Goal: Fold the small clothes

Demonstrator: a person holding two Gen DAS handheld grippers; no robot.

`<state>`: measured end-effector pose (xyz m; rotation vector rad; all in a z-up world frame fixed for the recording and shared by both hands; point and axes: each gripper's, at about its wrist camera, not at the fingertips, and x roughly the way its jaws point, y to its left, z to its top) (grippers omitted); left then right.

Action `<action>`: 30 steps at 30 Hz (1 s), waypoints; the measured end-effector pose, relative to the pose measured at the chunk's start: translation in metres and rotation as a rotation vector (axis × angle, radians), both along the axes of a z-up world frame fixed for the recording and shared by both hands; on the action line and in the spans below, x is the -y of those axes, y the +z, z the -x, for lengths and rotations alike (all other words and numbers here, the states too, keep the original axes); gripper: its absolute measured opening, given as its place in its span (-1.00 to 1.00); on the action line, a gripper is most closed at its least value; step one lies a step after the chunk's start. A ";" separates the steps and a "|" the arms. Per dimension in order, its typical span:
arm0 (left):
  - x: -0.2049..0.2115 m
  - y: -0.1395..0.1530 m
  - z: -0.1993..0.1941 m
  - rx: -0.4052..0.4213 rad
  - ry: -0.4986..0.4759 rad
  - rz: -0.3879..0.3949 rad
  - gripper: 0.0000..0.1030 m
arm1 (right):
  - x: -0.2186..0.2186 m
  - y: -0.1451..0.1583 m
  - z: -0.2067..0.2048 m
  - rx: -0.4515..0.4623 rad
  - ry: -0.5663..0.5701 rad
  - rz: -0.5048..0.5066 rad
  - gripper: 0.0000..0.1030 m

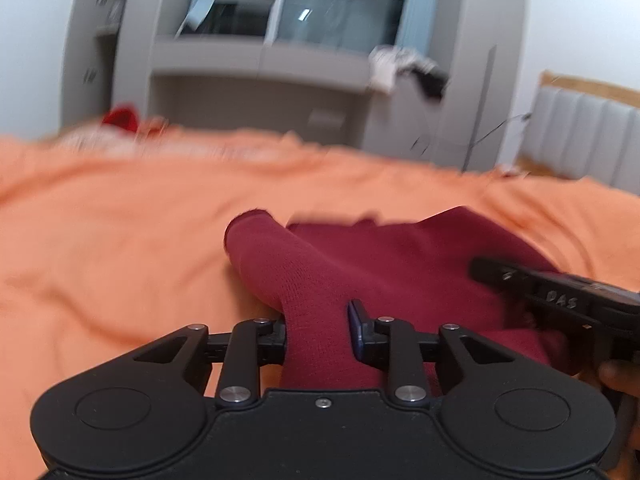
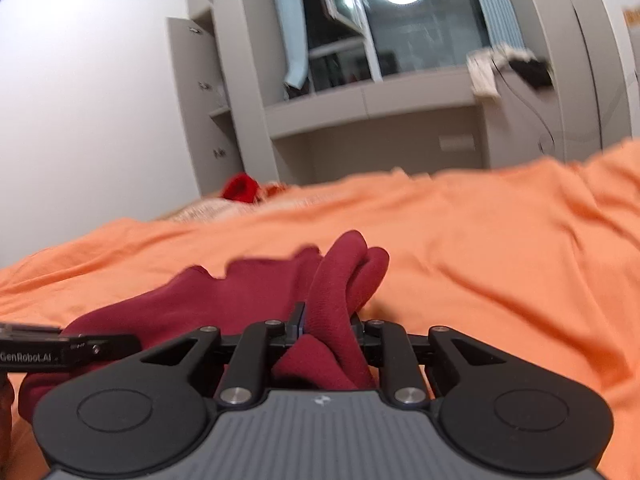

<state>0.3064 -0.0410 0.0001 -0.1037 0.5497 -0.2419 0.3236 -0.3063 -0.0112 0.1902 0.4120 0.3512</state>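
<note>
In the left wrist view, the left gripper [image 1: 318, 330] has a strip of the dark red cloth [image 1: 360, 264] running right between its two fingers. The fingers are close together with the cloth squeezed between them, so it looks like this gripper is holding the cloth. The rest of the cloth lies bunched up on the orange bed sheet [image 1: 120, 220], and one rounded end sticks up a bit past the fingers. The right gripper [image 1: 560, 300] shows at the side of this picture, lying over the other part of the same cloth. The picture is blurry, so small folds are hard to see. In the right wrist view, the right gripper [image 2: 326, 330] also has a bunch of the dark red cloth [image 2: 340, 280] pinched between its narrow fingers. Two soft humps of cloth poke up just past the fingertips, and more cloth spreads out flat to the side on the orange bed sheet [image 2: 480, 240]. A piece of the left gripper [image 2: 60, 350] shows at the edge, on top of that flat part. Far away on the bed there is a small bright red thing [image 2: 240, 188], too blurry to name. So both grippers have grabbed the cloth, but it is still lumpy and not flat. I think the folding has only just started. The cloth still needs to be folded over neatly and laid down.
</note>
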 end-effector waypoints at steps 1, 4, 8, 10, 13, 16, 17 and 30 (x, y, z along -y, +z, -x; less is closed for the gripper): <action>-0.002 -0.004 -0.001 -0.018 0.013 0.002 -0.36 | 0.003 -0.004 -0.003 -0.037 -0.010 -0.021 -0.47; -0.001 -0.002 0.003 -0.018 0.022 -0.018 -0.25 | 0.012 -0.018 -0.002 -0.104 -0.037 -0.078 -0.29; -0.001 0.000 0.006 -0.021 0.036 -0.041 -0.15 | 0.024 -0.022 -0.003 -0.139 -0.056 -0.127 -0.09; -0.003 0.001 0.006 -0.027 0.043 -0.033 -0.10 | 0.027 -0.020 -0.003 -0.136 -0.063 -0.126 -0.07; -0.003 0.002 0.004 -0.034 0.064 -0.026 0.09 | 0.027 -0.018 -0.001 -0.131 -0.073 -0.122 0.10; -0.005 0.002 0.003 -0.042 0.079 -0.016 0.25 | 0.027 -0.015 -0.001 -0.125 -0.083 -0.129 0.24; -0.005 0.003 0.003 -0.044 0.085 -0.014 0.36 | 0.026 -0.013 0.000 -0.121 -0.086 -0.131 0.28; -0.017 0.024 0.025 0.036 0.131 0.027 0.99 | 0.024 0.022 0.045 0.035 -0.092 -0.080 0.99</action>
